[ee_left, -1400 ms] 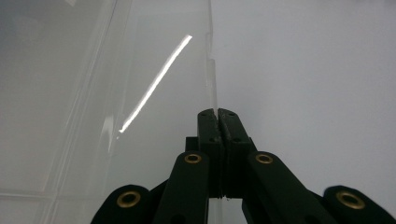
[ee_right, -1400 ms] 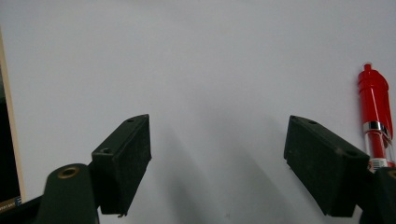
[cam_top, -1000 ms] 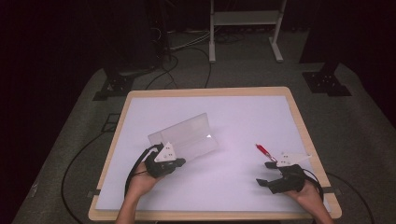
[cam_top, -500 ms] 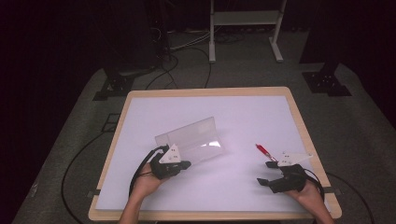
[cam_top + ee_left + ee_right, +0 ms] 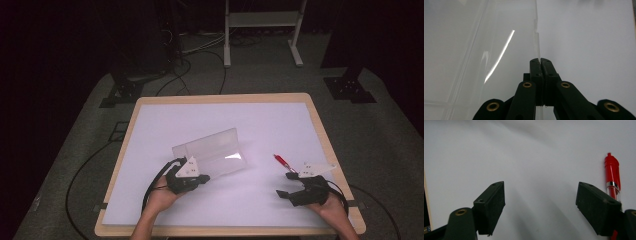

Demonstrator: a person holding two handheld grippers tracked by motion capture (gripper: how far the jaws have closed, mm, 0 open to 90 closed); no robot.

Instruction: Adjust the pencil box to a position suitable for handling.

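Note:
A clear plastic case (image 5: 210, 150) lies open on the white table, one panel standing up and the other lying flat toward me. My left gripper (image 5: 201, 178) is shut on the thin near edge of the clear plastic case (image 5: 499, 45); in the left gripper view the jaws of the left gripper (image 5: 540, 60) pinch that edge between them. A red pen (image 5: 280, 161) lies at the right. My right gripper (image 5: 285, 184) rests just in front of it, open and holding nothing. In the right gripper view the red pen (image 5: 612, 173) lies beside one jaw of the right gripper (image 5: 540, 195).
The table (image 5: 220, 97) has a wooden rim and a white top. Behind it on the dark floor are cables (image 5: 195, 65) and a white metal stand (image 5: 260, 30).
My left gripper has shifted a little to the right, still shut on the case's edge, and the bright glare on the case has moved nearer. The right gripper has stayed put.

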